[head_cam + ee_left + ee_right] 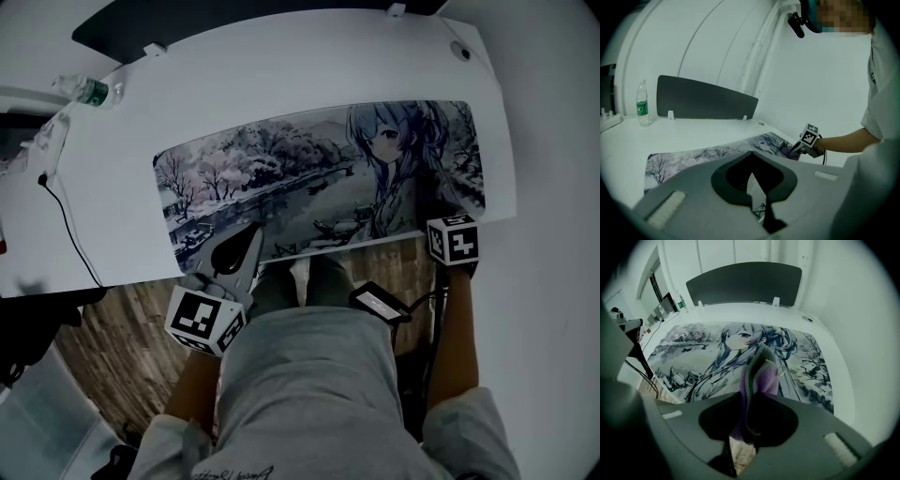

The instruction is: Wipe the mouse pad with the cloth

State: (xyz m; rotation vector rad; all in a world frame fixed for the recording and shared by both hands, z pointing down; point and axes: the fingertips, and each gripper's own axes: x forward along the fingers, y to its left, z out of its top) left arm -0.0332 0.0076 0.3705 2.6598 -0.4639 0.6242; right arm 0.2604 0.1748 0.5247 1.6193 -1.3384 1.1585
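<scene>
– At the worktop's [281, 84] near edge, the left gripper [248, 242] sits by the mouse pad's [281, 178] left corner. Jaws?
– Its own view shows the tips together with nothing between them. That view also catches the right gripper [793, 151] far across the pad, with a purple bit under it.
– Head view can't resolve that bit. It's too dark at the pad's right near corner.
– Right gripper view settles it: the jaws are clamped on a purple-grey cloth [761, 371], and its bunched end rests on the pad's printed figure.
– Anything else?
– A water bottle [89, 91] at the far left, well off the pad. A dark panel [745, 282] stands along the back edge. Only the head view shows the black cable [70, 225] trailing over the left side.
</scene>
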